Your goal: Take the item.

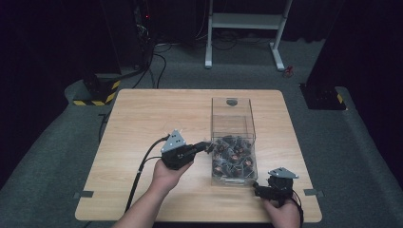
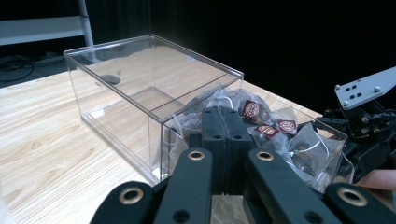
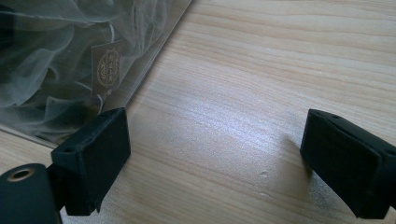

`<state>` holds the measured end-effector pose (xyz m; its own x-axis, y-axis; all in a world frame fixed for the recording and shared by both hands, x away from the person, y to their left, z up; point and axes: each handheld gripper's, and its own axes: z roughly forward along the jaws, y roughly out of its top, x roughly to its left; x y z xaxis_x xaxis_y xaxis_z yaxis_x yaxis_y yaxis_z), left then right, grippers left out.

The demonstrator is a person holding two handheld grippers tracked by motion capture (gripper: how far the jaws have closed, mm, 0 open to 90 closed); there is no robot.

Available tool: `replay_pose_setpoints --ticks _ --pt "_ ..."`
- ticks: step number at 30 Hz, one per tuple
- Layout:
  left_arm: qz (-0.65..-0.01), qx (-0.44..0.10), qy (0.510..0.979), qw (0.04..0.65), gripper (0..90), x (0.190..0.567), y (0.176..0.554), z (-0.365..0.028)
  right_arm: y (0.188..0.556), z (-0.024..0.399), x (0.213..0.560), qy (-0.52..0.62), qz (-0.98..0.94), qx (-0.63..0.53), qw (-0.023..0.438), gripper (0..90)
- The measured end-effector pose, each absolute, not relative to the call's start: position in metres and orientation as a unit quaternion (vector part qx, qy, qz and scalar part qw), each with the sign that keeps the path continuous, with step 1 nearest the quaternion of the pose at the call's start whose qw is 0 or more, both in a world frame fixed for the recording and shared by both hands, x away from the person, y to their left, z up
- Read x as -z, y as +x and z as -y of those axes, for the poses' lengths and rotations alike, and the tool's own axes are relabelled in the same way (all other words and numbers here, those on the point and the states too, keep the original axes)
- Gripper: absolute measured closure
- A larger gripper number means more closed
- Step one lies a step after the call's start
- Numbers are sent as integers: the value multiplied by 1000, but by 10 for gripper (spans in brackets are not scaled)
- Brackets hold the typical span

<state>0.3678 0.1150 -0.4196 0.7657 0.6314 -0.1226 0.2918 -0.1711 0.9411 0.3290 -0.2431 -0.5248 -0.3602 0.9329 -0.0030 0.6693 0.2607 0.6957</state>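
Note:
A clear acrylic box [image 1: 231, 118] [image 2: 140, 84] stands on the wooden table [image 1: 152, 114], right of centre. Its near half holds several tea bags [image 1: 233, 156] [image 2: 266, 128] in see-through sachets with dark red tags; the far half is bare. My left gripper [image 1: 209, 146] [image 2: 226, 111] is at the box's left wall, jaws pressed together over the tea bags with nothing visible between them. My right gripper [image 1: 256, 189] [image 3: 217, 126] rests low on the table by the box's near right corner, open, with only bare wood between its fingers. In the right gripper view the tea bags [image 3: 56, 70] show through the box wall.
The table's near edge lies just behind both hands. On the floor beyond it stand a white desk frame [image 1: 247, 21] and a black base with yellow-black stripes [image 1: 97, 95], with cables [image 1: 157, 66] trailing between them. Bare wood spreads left of the box.

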Motion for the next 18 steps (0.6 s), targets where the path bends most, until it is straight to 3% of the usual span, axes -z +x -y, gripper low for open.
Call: replay_pose_setpoints --ticks 18 --pt "-324 -168 741 564 900 415 375 -134 329 243 525 524 -765 -309 213 82"
